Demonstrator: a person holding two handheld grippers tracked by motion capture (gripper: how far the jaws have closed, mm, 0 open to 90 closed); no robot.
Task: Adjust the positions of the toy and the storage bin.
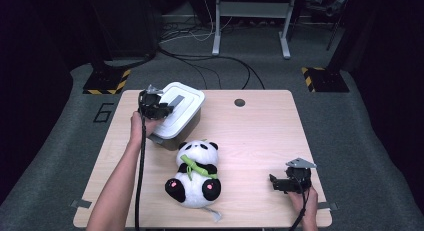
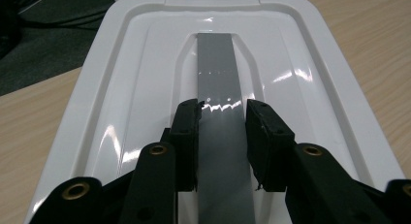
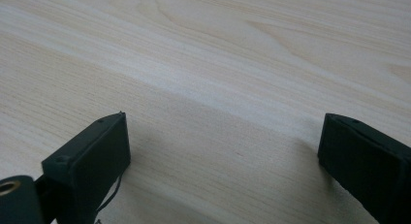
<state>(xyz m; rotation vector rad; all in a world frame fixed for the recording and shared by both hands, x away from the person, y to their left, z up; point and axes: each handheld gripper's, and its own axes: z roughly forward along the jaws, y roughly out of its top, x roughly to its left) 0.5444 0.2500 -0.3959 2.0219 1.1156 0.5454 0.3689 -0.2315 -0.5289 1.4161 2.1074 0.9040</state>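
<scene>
The left hand-held gripper [image 2: 222,112] pinches the grey handle [image 2: 217,69] on the white box lid [image 2: 145,64] at the table's [image 1: 260,126] far left; the right hand-held gripper [image 3: 223,151] rests spread wide.

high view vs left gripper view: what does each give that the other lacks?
High view alone: the panda plush lying mid-table, the right claw resting open near the table's right edge, and the box under the lid.

Left gripper view alone: the left claw with its jaws closed on either side of the grey handle strip.

Both: the white lid and the wooden table.
</scene>
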